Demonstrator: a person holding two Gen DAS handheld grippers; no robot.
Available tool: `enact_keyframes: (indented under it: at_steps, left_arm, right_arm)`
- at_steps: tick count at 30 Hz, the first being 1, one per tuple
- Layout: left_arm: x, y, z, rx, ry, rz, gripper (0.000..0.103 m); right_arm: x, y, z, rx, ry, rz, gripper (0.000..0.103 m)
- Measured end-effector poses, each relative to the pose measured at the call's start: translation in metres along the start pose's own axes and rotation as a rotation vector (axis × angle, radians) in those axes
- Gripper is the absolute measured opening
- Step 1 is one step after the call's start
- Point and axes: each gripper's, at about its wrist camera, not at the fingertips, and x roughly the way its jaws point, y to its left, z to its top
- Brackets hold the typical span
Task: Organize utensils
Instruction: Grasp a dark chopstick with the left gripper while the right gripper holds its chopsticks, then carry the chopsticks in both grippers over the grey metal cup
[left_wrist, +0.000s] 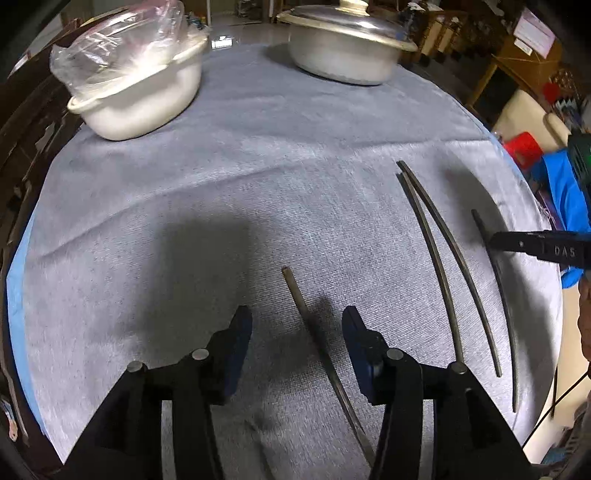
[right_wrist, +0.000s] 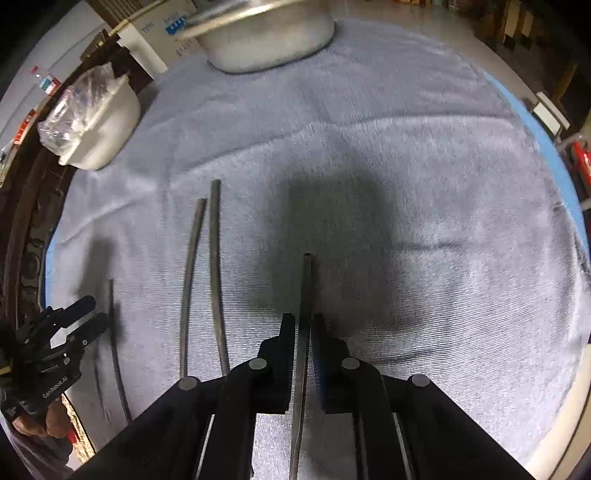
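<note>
A grey cloth (left_wrist: 258, 155) is covering the table, and at its far left a white bowl (left_wrist: 144, 99) wrapped in a plastic bag (left_wrist: 122, 48) is standing, with a lidded metal pot (left_wrist: 343, 48) at the far edge to its right. Nearer, the left gripper (left_wrist: 297, 332) is being held pointing steeply down over the cloth with its jaws about half open; a loose chopstick (left_wrist: 314, 332) is lying on the cloth between the fingers, and the pads are not pressing on it. To the right of it, a pair of chopsticks (left_wrist: 443, 258) is lying side by side, nearly touching at the far ends and spreading towards the near edge. Further right again, a fourth chopstick (right_wrist: 304, 332) is being gripped by the right gripper (right_wrist: 303, 321), whose jaws are nearly closed on its shaft; the stick is running straight between the pads, its far tip over the cloth in shadow. In the right wrist view, the left gripper is being seen at the far left beside its chopstick, with part of a hand (right_wrist: 48, 417) below it.
</note>
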Motion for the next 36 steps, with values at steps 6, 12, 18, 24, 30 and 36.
enact_keyframes:
  at_steps: [6,12,18,24,30,36]
  left_arm:
    - [0.015,-0.008,0.004,-0.023,0.055,0.05,0.051]
    - [0.019,-0.017,0.009,-0.006,0.04,0.079,0.015]
    - [0.021,-0.021,0.009,-0.03,0.018,0.043,0.006]
    - [0.003,-0.022,0.003,-0.055,-0.03,0.007,0.005]
    - [-0.018,-0.022,0.011,-0.055,-0.06,0.017,0.005]
    - [-0.027,-0.015,0.017,-0.058,-0.077,0.003,0.005]
  right_arm:
    - [0.006,-0.005,-0.002,0.0,0.039,-0.034,0.014]
    - [0.009,0.009,-0.002,-0.044,0.036,-0.077,0.013]
    - [0.011,0.009,0.001,-0.012,0.009,-0.004,0.002]
    - [0.007,0.0,-0.004,0.012,-0.021,0.044,0.002]
    - [-0.009,-0.011,-0.003,0.021,-0.059,0.053,0.002]
    - [-0.014,-0.016,0.0,0.045,-0.023,0.081,0.002]
